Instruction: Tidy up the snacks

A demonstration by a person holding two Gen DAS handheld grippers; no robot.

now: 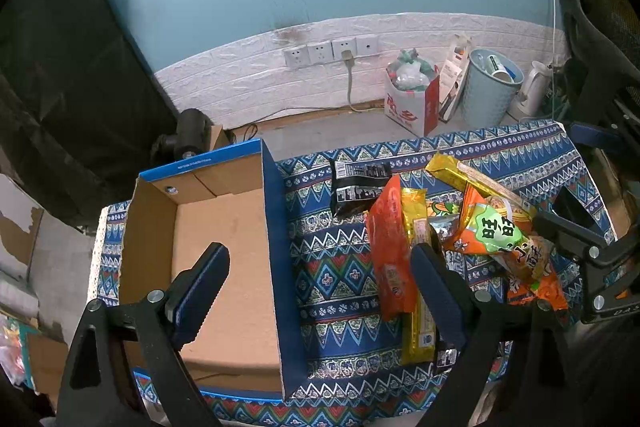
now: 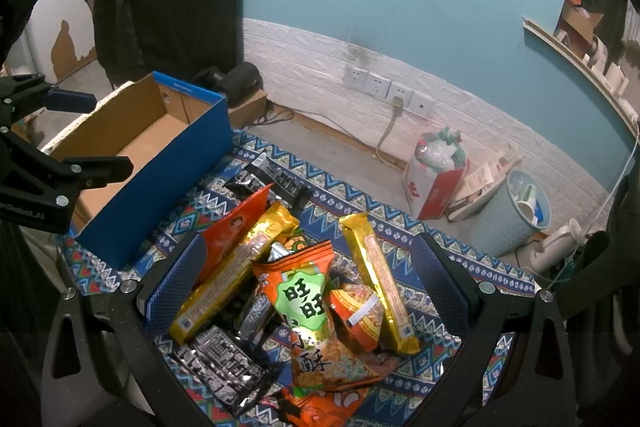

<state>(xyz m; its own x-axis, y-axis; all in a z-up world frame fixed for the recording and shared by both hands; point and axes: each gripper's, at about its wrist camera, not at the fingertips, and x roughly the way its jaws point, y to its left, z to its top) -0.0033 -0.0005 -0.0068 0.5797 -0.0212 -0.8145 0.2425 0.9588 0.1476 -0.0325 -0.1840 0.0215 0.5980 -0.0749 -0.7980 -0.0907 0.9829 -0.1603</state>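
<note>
snack pile (image 2: 304,291) heaped on patterned cloth (image 1: 340,267) right of blue cardboard box (image 1: 224,259) | left gripper (image 1: 320,287) wide open, gripping nothing, straddling box wall | right gripper (image 2: 308,275) wide open over pile, nothing held

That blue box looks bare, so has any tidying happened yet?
Nothing looks done: the blue box holds no snacks. Nothing is in hand either; the left tongs and right tongs are both open. The whole snack pile still lies on the patterned cloth.
</note>
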